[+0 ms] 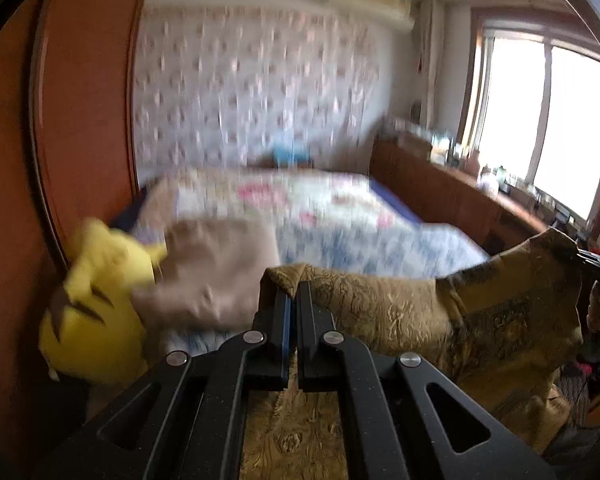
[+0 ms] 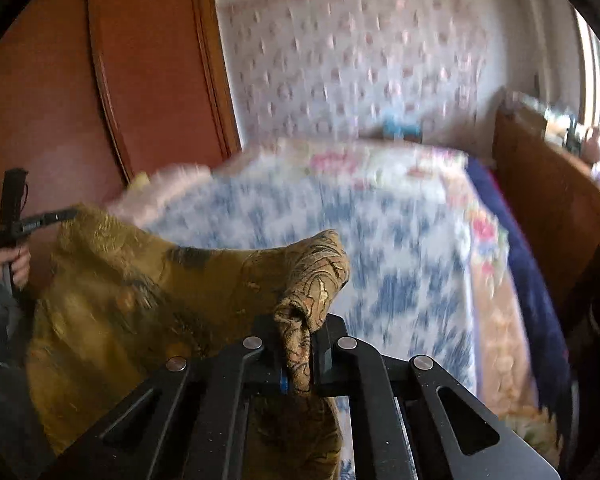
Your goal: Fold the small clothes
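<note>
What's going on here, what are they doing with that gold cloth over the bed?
A person is holding a small gold brocade garment up by two corners, one in each handheld gripper. The left gripper is shut on one corner and the right gripper is shut on the other, so the cloth hangs stretched between them above the bed with its blue floral quilt. No fold is visible yet. A yellow plush toy lies at the bed's left side.

Gold brocade garment hangs stretched above the bed, corners pinched.
</note>
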Demonstrator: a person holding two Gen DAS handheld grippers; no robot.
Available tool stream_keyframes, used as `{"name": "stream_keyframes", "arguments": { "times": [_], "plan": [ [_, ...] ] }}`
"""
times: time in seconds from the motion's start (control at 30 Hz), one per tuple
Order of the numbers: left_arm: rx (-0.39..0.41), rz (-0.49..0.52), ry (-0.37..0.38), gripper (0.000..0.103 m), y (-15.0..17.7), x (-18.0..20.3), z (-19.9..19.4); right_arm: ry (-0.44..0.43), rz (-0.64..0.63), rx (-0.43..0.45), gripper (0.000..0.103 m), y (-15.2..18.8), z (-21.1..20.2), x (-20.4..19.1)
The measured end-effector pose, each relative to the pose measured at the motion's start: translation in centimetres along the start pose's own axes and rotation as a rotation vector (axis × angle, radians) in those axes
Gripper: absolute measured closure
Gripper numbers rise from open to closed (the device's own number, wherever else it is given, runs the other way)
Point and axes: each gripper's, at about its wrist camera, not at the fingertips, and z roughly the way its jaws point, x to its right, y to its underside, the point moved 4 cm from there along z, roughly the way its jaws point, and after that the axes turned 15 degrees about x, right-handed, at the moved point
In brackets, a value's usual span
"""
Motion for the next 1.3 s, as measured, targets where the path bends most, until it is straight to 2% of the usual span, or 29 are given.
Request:
{"name": "stream_keyframes", "arguments": {
  "times": [0.13,0.3,0.47,0.57,0.73,0.87,1.1,1.23,1.27,1.3],
  "plan": [
    [0.171,0.007,-0.005,0.1,-6.0,0.2,-3.5,-0.03,-0.054,0.147,0.096,-5.6,-4.0,-2.2],
    [0.309,0.047,-0.025,0.101,-11.9,-0.5,-5.3,-0.06,-0.112,0.305,0.096,-12.7,-8.5,-4.1],
    [0.381,0.085,-0.04,0.1,-16.5,-1.0,-4.9,-0.048,-0.187,0.41,0.096,-18.8,-11.2,-5.3],
    [0.4,0.105,-0.06,0.1,-18.5,-1.4,-3.1,-0.023,-0.225,0.431,0.096,-21.4,-11.3,-5.3],
    [0.383,0.108,-0.098,0.101,-19.1,-1.6,-0.4,0.057,-0.216,0.388,0.096,-23.7,-8.2,-3.5],
    [0.326,0.097,-0.126,0.1,-18.3,-2.8,3.1,0.096,-0.166,0.304,0.096,-22.9,-3.6,-2.3],
    [0.138,0.098,-0.169,0.1,-12.9,-4.9,11.2,0.144,-0.145,0.153,0.096,-19.6,4.1,-1.2],
    [0.049,0.095,-0.198,0.1,-9.2,-5.6,15.4,0.202,-0.124,0.075,0.096,-17.7,9.3,-0.3],
    [0.031,0.098,-0.207,0.1,-8.3,-5.8,16.2,0.21,-0.109,0.05,0.095,-17.1,10.6,0.1],
    [0.005,0.099,-0.216,0.1,-7.3,-5.8,17.0,0.218,-0.101,0.028,0.086,-17.3,11.7,-0.5]
  ]
}}
